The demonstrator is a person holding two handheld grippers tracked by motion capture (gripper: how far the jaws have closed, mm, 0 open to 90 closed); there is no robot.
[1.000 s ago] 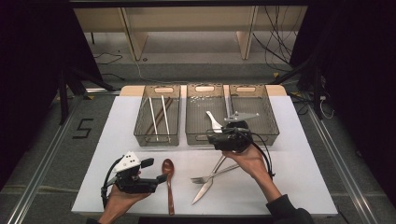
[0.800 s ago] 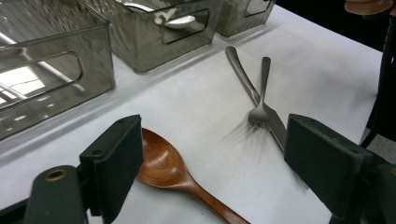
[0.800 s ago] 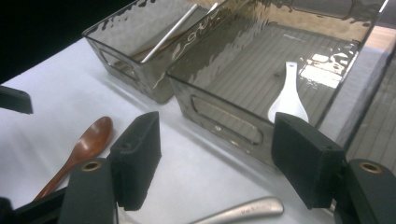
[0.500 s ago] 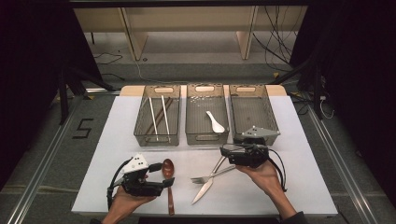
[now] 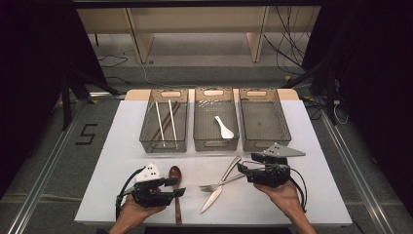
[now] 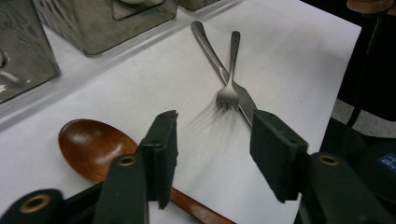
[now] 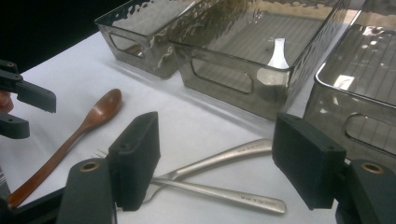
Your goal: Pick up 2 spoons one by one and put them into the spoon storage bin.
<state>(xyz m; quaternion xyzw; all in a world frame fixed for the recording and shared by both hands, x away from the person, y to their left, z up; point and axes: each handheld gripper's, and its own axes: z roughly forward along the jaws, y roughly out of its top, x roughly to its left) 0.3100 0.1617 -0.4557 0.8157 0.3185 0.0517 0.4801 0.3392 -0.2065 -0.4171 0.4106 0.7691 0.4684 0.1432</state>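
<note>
Left tool [image 5: 176, 187] spread beside spoon [image 5: 176, 180], jaws just been closing, nothing pinched; spoon's handle runs under one jaw. Right tool [image 5: 242, 168] spread, empty, over crossed fork [image 5: 219, 184] and knife [image 5: 214, 197] on surface [image 5: 316, 195].

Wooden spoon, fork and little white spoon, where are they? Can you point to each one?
wooden spoon [image 5: 175, 174], high view, on its bowl.
fork [image 6: 227, 96], left gripper view, on its head just above the tines.
white spoon [image 5: 225, 129], high view, on its bowl, inside the middle bin.

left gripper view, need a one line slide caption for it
Open left gripper poised over a wooden spoon on the white table, with a crossed fork and knife beyond.
</note>
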